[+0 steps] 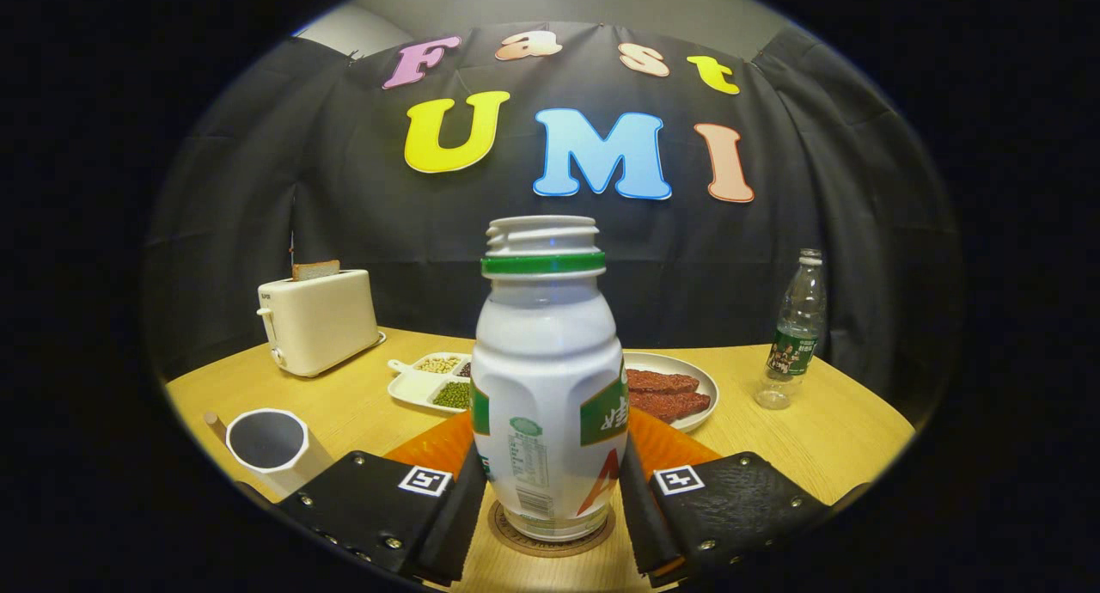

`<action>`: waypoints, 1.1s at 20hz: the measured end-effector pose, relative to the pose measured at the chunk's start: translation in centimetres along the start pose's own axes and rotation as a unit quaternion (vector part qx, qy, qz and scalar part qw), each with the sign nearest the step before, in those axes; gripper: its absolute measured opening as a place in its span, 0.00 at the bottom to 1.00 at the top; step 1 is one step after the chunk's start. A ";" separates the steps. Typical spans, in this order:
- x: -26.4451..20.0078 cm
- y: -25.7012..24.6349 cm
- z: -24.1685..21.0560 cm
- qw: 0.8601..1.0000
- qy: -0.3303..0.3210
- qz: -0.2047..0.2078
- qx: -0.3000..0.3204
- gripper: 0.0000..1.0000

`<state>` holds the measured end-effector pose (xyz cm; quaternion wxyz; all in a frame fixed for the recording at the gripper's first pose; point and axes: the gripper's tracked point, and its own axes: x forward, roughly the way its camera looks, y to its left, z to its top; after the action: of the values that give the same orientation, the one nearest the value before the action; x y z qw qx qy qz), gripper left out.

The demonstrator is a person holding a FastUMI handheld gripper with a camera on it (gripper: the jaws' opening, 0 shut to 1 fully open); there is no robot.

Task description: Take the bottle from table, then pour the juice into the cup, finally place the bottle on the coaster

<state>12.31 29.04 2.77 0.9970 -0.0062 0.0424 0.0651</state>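
Standing upright at the lower centre of the frame, the bottle (548,378) is white with a green ring around its open, capless neck, and it rests on a round coaster (551,537) whose rim peeks out beneath its base. The gripper (550,498) frames the bottle from both sides: the left finger sits against the bottle's lower left flank and the right finger against its lower right flank, so the jaws are parted just to the bottle's width, though whether both actually press on it cannot be told. Behind the bottle an orange mat (434,447) spreads over the wooden table (825,430). At the lower left, beside the left finger, stands a white cup (266,445) with a dark inside; whether it holds any liquid is unclear. Farther back on the left sits a white toaster (318,320) with a slice of bread poking from its slot. Near the middle, just left of the bottle, lies a divided tray (430,382) of beans and grains, and to the right of the bottle a white plate (687,387) carries reddish-brown slabs. At the far right a clear plastic water bottle (795,331) stands, well apart from the rest.
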 end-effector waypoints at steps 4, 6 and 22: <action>0.4 0.0 -0.9 1.000 0.005 0.001 0.014 0.71; 0.5 0.1 -1.2 1.000 0.008 0.001 0.018 0.71; -2.5 -1.3 1.2 0.999 -0.041 0.009 0.016 0.95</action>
<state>10.12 27.42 4.18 0.9972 0.0128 0.0027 0.0733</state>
